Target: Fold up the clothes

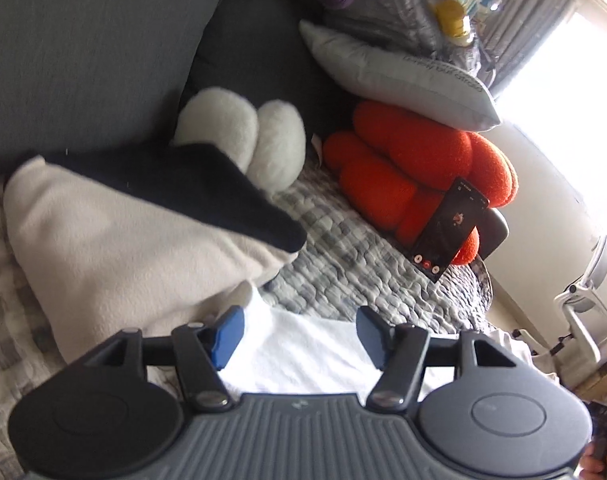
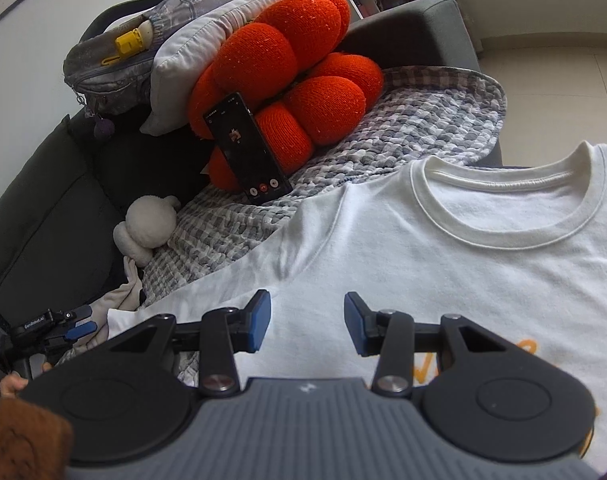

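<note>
A white T-shirt with a ribbed round collar and an orange print lies flat on the checked quilt, collar toward the far right. My right gripper hovers open over its left shoulder and sleeve area, nothing between the blue pads. In the left wrist view my left gripper is open above the edge of the same white T-shirt. A folded cream and black garment lies just beyond its left finger. The left gripper also shows at the right wrist view's lower left edge.
An orange knotted cushion props up a lit phone. A grey pillow, a grey backpack and a white plush toy sit against the dark sofa back. A white chair stands at right.
</note>
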### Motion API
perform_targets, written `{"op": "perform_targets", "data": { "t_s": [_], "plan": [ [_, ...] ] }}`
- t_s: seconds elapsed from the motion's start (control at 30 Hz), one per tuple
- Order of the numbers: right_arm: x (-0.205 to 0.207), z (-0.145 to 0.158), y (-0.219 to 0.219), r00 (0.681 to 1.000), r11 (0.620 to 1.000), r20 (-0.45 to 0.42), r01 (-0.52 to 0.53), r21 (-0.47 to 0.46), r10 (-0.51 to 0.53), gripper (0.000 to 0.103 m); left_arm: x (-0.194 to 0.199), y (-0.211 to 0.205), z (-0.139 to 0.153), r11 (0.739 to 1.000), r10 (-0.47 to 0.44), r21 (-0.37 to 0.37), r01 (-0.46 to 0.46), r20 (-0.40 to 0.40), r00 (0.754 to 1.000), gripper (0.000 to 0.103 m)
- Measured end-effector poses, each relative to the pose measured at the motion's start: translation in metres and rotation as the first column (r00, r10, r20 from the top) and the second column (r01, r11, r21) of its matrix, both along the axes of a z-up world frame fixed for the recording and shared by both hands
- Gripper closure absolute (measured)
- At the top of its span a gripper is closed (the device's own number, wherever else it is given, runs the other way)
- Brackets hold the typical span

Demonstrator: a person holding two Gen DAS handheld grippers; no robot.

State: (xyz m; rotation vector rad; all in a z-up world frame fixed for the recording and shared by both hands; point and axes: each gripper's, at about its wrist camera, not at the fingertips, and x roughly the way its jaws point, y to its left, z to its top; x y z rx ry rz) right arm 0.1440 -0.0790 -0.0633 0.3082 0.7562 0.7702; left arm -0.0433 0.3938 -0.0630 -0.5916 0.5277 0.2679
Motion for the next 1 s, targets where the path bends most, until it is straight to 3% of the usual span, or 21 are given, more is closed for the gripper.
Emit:
{"op": "perform_targets", "data": {
  "t_s": [0.23, 0.3, 0.37, 0.43, 0.6, 0.7, 1.0],
  "plan": [
    [0.006, -0.004, 0.012, 1.0, 0.999, 0.002, -0.01, -0.044, 0.01, 0.058, 0.026, -0.013, -0.012, 0.99, 0.035, 0.138, -0.012, -0.163, 0.986, 0.046],
    [0.009, -0.004, 0.014, 1.0, 0.998, 0.008, -0.002, -0.056, 0.003, 0.058, 0.035, -0.02, -0.017, 0.986, 0.041, 0.169, -0.008, -0.187, 0.981, 0.057],
    [0.015, -0.004, 0.015, 1.0, 0.998, 0.014, 0.014, -0.064, -0.013, 0.058, 0.04, -0.024, -0.018, 0.982, 0.053, 0.188, -0.021, -0.17, 0.984, 0.082],
    [0.02, -0.003, 0.017, 0.999, 0.997, 0.026, 0.034, -0.073, -0.032, 0.058, 0.043, -0.028, -0.019, 0.978, 0.067, 0.203, -0.037, -0.142, 0.988, 0.098],
    [0.031, 0.002, 0.028, 0.994, 0.991, 0.086, 0.071, -0.11, -0.062, 0.059, 0.041, -0.039, -0.004, 0.956, 0.095, 0.281, -0.087, -0.012, 0.995, 0.099],
    [0.036, 0.002, 0.043, 0.99, 0.987, 0.129, 0.074, -0.14, -0.056, 0.068, 0.033, -0.042, 0.01, 0.938, 0.116, 0.318, -0.136, 0.079, 0.99, 0.099],
    [0.052, -0.012, 0.103, 0.969, 0.938, 0.246, 0.08, -0.336, 0.006, 0.072, 0.029, -0.042, -0.013, 0.927, 0.159, 0.349, -0.138, -0.033, 0.987, 0.096]
  ]
}}
